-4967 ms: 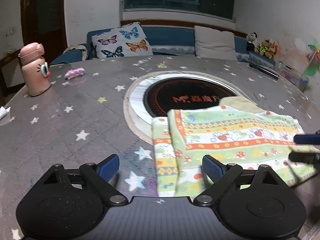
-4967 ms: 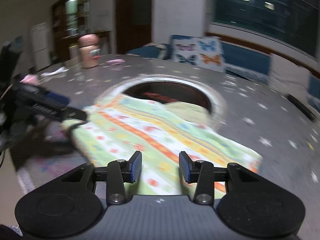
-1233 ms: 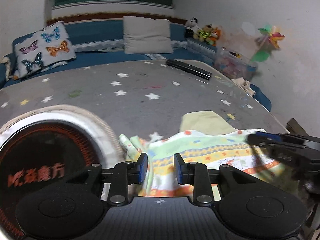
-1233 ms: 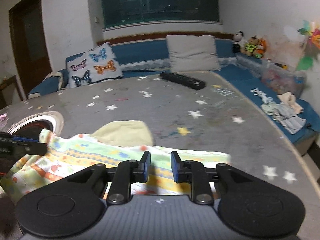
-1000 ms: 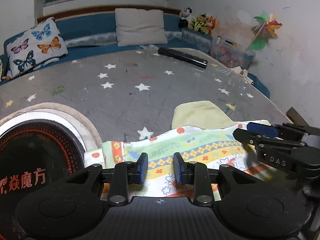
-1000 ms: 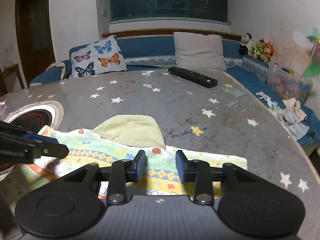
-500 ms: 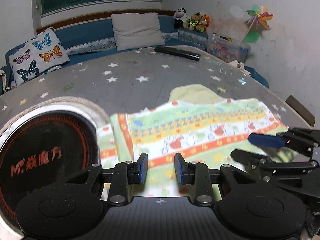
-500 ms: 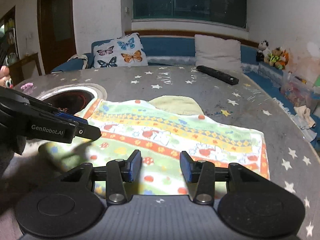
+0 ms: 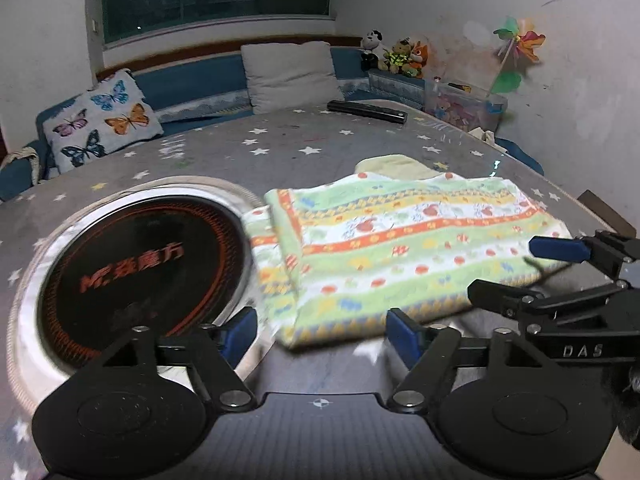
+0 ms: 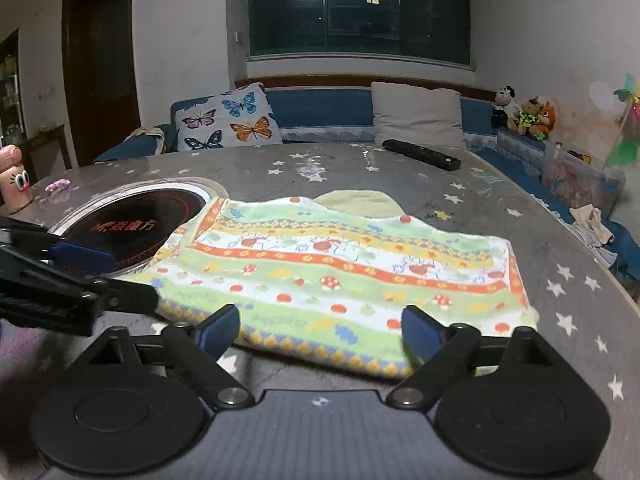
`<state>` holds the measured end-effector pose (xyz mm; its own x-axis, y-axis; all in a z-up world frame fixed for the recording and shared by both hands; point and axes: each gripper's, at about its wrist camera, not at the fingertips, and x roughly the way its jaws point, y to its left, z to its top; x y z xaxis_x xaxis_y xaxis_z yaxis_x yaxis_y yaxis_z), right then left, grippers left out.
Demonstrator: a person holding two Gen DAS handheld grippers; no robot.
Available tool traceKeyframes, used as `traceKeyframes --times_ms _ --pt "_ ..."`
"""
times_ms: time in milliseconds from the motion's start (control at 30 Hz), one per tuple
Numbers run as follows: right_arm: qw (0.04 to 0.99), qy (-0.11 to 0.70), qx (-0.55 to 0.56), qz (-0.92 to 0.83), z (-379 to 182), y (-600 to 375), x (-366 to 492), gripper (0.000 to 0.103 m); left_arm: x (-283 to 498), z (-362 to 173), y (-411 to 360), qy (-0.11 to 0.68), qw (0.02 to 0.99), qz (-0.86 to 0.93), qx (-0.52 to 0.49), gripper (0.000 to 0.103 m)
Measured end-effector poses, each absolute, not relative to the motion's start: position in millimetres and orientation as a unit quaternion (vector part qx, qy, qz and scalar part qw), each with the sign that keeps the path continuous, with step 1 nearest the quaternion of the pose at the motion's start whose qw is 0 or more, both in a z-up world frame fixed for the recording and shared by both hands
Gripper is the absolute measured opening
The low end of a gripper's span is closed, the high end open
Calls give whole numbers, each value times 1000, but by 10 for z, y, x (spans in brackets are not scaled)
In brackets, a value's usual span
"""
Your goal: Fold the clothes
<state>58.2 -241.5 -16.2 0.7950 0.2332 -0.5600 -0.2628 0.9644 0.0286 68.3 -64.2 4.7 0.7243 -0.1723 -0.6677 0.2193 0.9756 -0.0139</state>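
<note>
- The big round table [image 10: 360, 168], grey with a scatter of stars, fills both views, and there's the dark round hotplate [image 9: 132, 256] set into its middle.
- On the table lies the striped cloth [image 10: 344, 268], folded over, flat, just beside the hotplate's rim; a pale yellow piece [image 10: 360, 202] peeks out from under its far edge.
- Left tool [image 9: 322, 330] sits at the cloth's near corner, jaws opening wide, nothing pinched; the corner lies loose between the blue pads [image 9: 240, 330].
- Right tool [image 10: 320, 330] hovers at the cloth's near hem, jaws opening too, spread broad, pads clear of the fabric.
- Far side: a black remote [image 10: 420, 155] resting on the table.
- Off at the left edge, a pink bottle [image 10: 14, 180] standing upright.
</note>
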Motion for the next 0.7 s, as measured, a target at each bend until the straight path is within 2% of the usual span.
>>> traceKeyframes --times_ms 67,133,467,700 --pt "947 292 -23 131 -168 -2397 533 100 604 37 -595 355 929 -101 29 88" --pt "948 290 -23 129 -170 -2371 482 102 526 23 -567 354 929 -99 28 91" --pt "949 294 -23 110 -216 -2307 292 103 269 -32 -560 353 931 -95 26 99" --pt "951 295 -18 88 -235 -2316 170 103 130 -57 -605 350 931 -96 27 100"
